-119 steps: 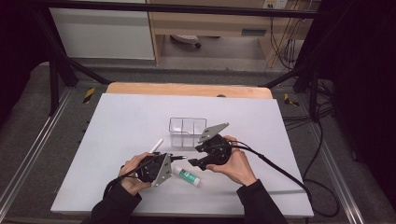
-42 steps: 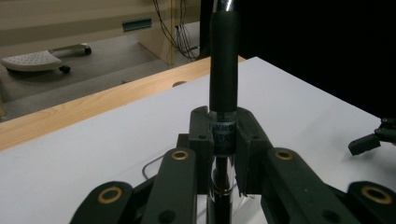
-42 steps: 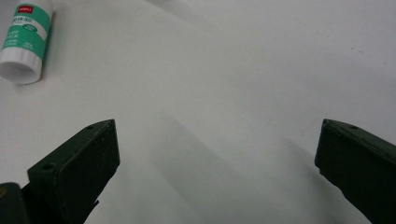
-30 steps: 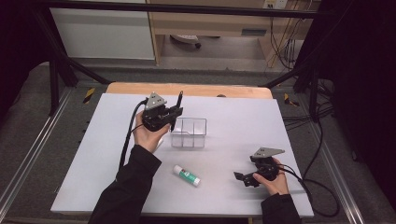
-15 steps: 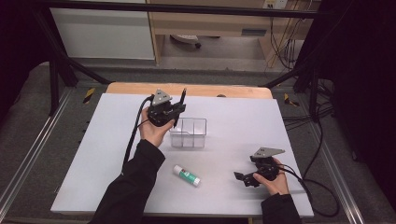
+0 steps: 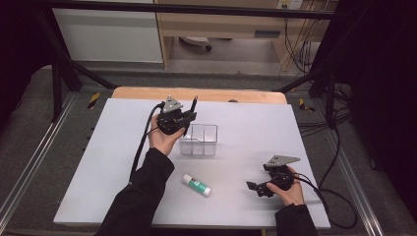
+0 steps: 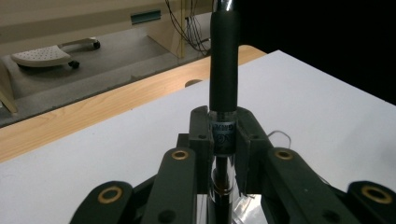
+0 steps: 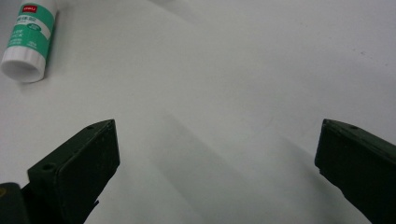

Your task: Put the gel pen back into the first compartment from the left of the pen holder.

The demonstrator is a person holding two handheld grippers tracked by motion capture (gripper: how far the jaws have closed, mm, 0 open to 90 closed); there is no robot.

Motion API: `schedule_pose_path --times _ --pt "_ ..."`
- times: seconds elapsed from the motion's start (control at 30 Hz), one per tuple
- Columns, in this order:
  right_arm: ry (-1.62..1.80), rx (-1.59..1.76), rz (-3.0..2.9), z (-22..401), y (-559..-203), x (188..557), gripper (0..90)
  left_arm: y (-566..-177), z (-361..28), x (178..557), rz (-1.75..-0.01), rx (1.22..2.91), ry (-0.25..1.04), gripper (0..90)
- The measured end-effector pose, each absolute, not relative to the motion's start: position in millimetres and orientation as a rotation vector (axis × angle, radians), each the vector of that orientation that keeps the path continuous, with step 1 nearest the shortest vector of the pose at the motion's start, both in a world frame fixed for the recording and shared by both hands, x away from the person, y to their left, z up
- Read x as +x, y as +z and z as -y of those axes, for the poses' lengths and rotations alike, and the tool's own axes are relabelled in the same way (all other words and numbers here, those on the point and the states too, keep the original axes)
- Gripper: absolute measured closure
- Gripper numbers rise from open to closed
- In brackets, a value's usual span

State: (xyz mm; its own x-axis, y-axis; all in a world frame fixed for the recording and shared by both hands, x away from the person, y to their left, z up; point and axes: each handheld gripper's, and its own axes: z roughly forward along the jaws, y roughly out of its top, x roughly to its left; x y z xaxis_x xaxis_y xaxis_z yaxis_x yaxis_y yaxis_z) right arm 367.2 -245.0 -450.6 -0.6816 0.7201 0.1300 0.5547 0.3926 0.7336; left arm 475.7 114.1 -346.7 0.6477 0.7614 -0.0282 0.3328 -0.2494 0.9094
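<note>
The white table [image 6: 246, 128] carries everything, and places here are told from the clear box [image 6: 199, 140] that stands near its middle, a little toward the far edge.

The box is see-through, with open top and a divider inside; nothing can be made out in it from the high view.

The left gripper [image 6: 184, 118] is held up just beside the box's far left corner, the person's left hand [image 6: 162, 137] under it and the dark sleeve running back toward the near edge. Its jaws are pinched on a pen [image 7: 224, 88], a slim dark one that sticks up between the pads. In the left gripper view the pen's dark grip section rises out of the clamp, and a clear banded part of the barrel sits right in the pinch. Part of the box shows at the bottom of that view, below the jaws.

The right gripper [image 6: 253, 187] rests low on the table, well to the near right of the box, in the right hand [image 6: 285, 189]. Its jaws stand wide apart with only bare table between them.

The glue stick [image 6: 196, 184], white with a green label, lies on its side on the near side of the box, between the sleeve and the right gripper, touching neither.
</note>
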Motion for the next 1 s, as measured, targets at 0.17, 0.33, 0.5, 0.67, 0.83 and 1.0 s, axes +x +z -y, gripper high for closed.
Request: schedule_pose_path --times 0.17,0.33,0.5,0.67,0.83,1.0 --pt "1.162 1.127 -2.443 245.0 -451.1 367.4 0.4 -351.3 -114.0 473.5 -0.865 1.842 0.516 78.3" --pt "1.161 1.131 -2.444 244.8 -451.1 367.3 0.4 -360.0 -118.9 472.6 -0.880 1.852 0.511 78.3" --pt "1.157 1.126 -2.445 244.6 -451.6 367.7 0.4 -368.7 -121.4 470.1 -0.882 1.867 0.499 78.3" --pt "1.156 1.137 -2.450 243.9 -451.8 367.3 0.4 -376.2 -123.8 468.4 -0.891 1.881 0.492 78.2" --pt "1.155 1.134 -2.453 243.8 -452.0 367.3 0.4 -380.8 -125.6 466.4 -0.895 1.888 0.492 78.2" --pt "1.153 1.132 -2.456 243.7 -452.2 367.5 0.4 -384.9 -127.5 465.3 -0.903 1.904 0.489 78.1"
